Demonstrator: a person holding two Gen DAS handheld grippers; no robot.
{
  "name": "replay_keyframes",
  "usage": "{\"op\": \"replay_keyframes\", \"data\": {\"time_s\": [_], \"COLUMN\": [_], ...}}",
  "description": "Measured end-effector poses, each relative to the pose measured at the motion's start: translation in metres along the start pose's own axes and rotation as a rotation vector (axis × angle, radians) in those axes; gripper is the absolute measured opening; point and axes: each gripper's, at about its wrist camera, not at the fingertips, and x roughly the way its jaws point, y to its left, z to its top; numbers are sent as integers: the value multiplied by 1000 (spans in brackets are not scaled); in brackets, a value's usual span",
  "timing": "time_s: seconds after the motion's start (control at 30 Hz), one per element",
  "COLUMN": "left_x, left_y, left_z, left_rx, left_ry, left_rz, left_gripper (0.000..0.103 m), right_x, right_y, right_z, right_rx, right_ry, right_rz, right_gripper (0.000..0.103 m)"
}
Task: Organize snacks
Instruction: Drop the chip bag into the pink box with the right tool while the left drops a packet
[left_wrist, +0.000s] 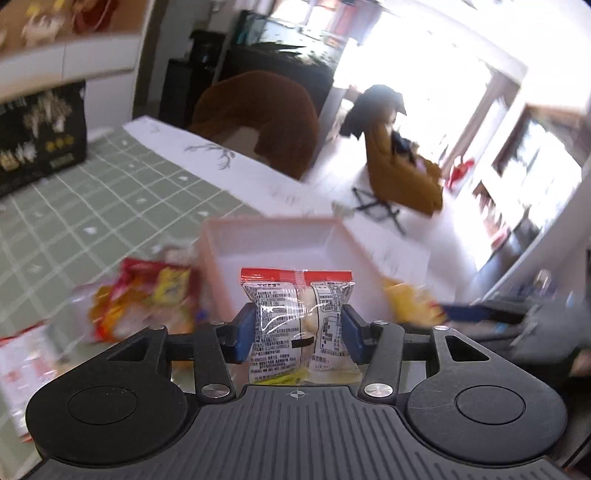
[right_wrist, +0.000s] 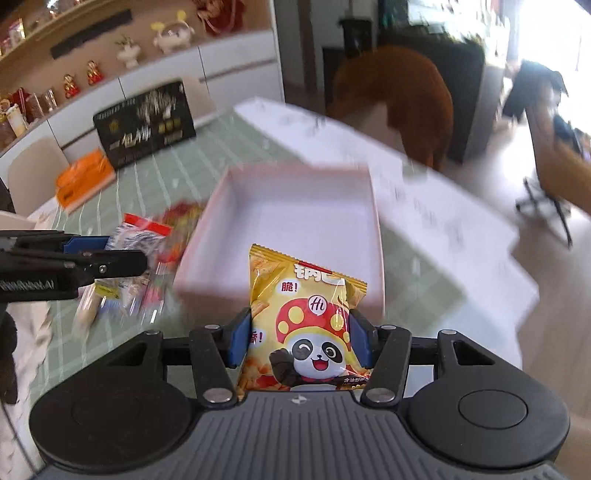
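My left gripper (left_wrist: 297, 328) is shut on a clear snack packet with a red top strip (left_wrist: 297, 306), held just before the near wall of an empty pink box (left_wrist: 273, 240). My right gripper (right_wrist: 299, 339) is shut on a yellow snack packet with a panda print (right_wrist: 306, 325), held at the near edge of the same pink box (right_wrist: 295, 221). The left gripper (right_wrist: 92, 254) with its packet also shows at the left of the right wrist view. The right gripper's blue finger (left_wrist: 469, 314) and yellow packet (left_wrist: 406, 302) show at the right of the left wrist view.
A blurred pile of red and yellow snack packets (left_wrist: 144, 299) lies left of the box on the green checked tablecloth (left_wrist: 110, 206). A black carton (right_wrist: 147, 125) and an orange box (right_wrist: 85, 181) stand at the far side. A brown chair (left_wrist: 258, 118) is beyond the table edge.
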Motion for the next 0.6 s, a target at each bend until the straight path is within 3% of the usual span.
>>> {"op": "replay_keyframes", "data": {"time_s": [0.07, 0.13, 0.2, 0.37, 0.53, 0.6], "left_x": [26, 48, 59, 70, 46, 50], "left_y": [5, 5, 8, 27, 81, 106], "left_z": [19, 31, 39, 43, 41, 39], "left_rx": [-66, -57, -53, -92, -185, -219], "left_ry": [9, 34, 49, 98, -12, 0], "left_rz": [31, 79, 82, 71, 297, 300], "left_gripper": [54, 54, 54, 54, 53, 53], "right_x": [20, 41, 76, 92, 103, 104], "right_y": [-2, -5, -14, -32, -42, -39], "right_z": [20, 35, 53, 55, 61, 64], "right_rx": [-7, -22, -48, -74, -25, -21], "right_ry": [-39, -71, -8, 16, 41, 43], "right_rz": [0, 44, 55, 85, 88, 93], "right_gripper": [56, 64, 65, 65, 65, 65]}}
